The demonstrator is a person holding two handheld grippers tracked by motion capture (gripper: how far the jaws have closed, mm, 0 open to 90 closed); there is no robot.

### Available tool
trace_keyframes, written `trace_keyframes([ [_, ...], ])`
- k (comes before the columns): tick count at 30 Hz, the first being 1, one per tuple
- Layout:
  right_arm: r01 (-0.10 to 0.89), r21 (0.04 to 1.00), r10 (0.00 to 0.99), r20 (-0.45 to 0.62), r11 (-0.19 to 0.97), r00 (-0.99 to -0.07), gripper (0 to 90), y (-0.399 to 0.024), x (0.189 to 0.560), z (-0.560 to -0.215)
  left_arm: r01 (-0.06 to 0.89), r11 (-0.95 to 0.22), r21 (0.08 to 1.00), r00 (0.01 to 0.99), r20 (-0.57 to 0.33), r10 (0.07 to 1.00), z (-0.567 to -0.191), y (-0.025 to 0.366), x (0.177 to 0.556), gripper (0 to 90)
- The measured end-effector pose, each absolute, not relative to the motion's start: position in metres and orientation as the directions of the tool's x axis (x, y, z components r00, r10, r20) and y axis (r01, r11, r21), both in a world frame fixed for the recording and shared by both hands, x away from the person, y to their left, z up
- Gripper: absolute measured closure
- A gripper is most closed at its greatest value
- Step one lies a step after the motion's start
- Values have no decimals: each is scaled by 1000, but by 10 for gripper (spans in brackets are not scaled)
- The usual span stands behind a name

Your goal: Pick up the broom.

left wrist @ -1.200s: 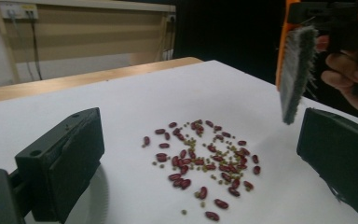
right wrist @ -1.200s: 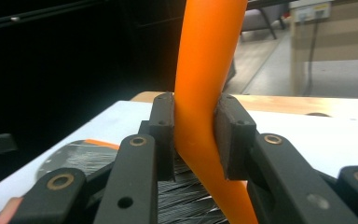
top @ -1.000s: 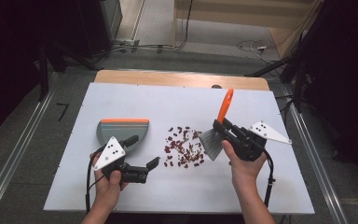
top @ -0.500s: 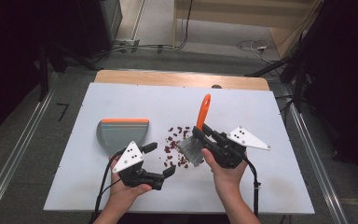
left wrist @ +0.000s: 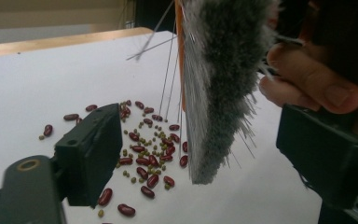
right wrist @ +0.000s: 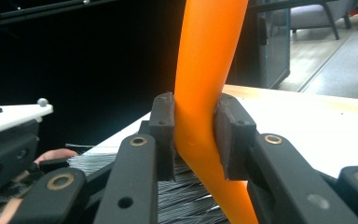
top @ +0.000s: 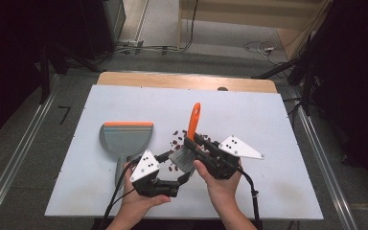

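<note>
The hand brush stands over the scattered beans near the table centre, its orange handle clamped between the right gripper jaws. At its eight o'clock, the left gripper jaws, just been closing, stand apart around the bristles. The dustpan lies at nine o'clock.

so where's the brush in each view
high view: brush at table centre, orange handle up, bristles down by the beans, held by the right gripper.
left gripper view: grey bristles hang at upper middle, above the beans.
right gripper view: orange handle clamped between the jaws, centre.
shared landmark: the white table.
</note>
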State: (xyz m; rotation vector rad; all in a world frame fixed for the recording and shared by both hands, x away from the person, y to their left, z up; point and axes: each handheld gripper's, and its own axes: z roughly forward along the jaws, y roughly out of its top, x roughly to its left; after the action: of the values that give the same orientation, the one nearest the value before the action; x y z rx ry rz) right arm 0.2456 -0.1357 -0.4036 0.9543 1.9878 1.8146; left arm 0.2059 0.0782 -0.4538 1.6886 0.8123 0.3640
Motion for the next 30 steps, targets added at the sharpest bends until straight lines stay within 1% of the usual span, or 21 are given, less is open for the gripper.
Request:
trace_keyframes([
  [2, 278, 961, 631, 221, -9, -744, 692, -133, 244, -404, 331, -95, 939, 703, -179, 689, -455, 76, 206, 195],
  [4, 277, 961, 625, 221, -8, -748, 692, -131, 242, -403, 339, -98, 936, 697, -180, 694, -456, 74, 206, 255],
  [5, 276, 961, 623, 221, -8, -750, 692, -130, 242, -403, 342, -99, 934, 693, -180, 698, -457, 73, 206, 255],
  [6, 270, 963, 620, 215, -4, -755, 692, -127, 239, -402, 342, -98, 935, 697, -183, 694, -458, 73, 207, 324],
  [9, 265, 964, 614, 209, 0, -761, 692, -124, 237, -402, 345, -95, 934, 696, -187, 693, -459, 71, 206, 403],
  [10, 265, 964, 614, 209, 0, -761, 692, -124, 237, -402, 349, -94, 932, 692, -189, 697, -459, 71, 206, 403],
  [11, 264, 964, 615, 208, 0, -761, 691, -124, 236, -402, 352, -96, 931, 691, -190, 697, -459, 71, 206, 430],
  [12, 264, 965, 615, 208, 0, -760, 692, -123, 236, -402, 353, -97, 931, 690, -189, 699, -459, 70, 206, 487],
  [16, 268, 963, 616, 214, -6, -758, 691, -123, 236, -402, 353, -97, 931, 688, -188, 701, -459, 71, 206, 605],
  [17, 265, 964, 617, 212, -6, -758, 691, -123, 236, -402, 349, -95, 932, 687, -186, 703, -459, 71, 206, 605],
  [18, 266, 964, 617, 211, -3, -758, 691, -123, 235, -403, 348, -91, 933, 687, -188, 702, -459, 72, 206, 663],
  [21, 266, 964, 616, 211, -3, -759, 691, -122, 235, -403, 344, -91, 934, 696, -189, 693, -458, 74, 206, 739],
  [23, 266, 964, 616, 212, -4, -759, 691, -123, 235, -403, 343, -94, 935, 696, -185, 694, -458, 74, 206, 769],
  [30, 260, 966, 616, 206, -2, -761, 691, -122, 233, -403, 336, -102, 936, 703, -177, 689, -458, 77, 206, 817],
])
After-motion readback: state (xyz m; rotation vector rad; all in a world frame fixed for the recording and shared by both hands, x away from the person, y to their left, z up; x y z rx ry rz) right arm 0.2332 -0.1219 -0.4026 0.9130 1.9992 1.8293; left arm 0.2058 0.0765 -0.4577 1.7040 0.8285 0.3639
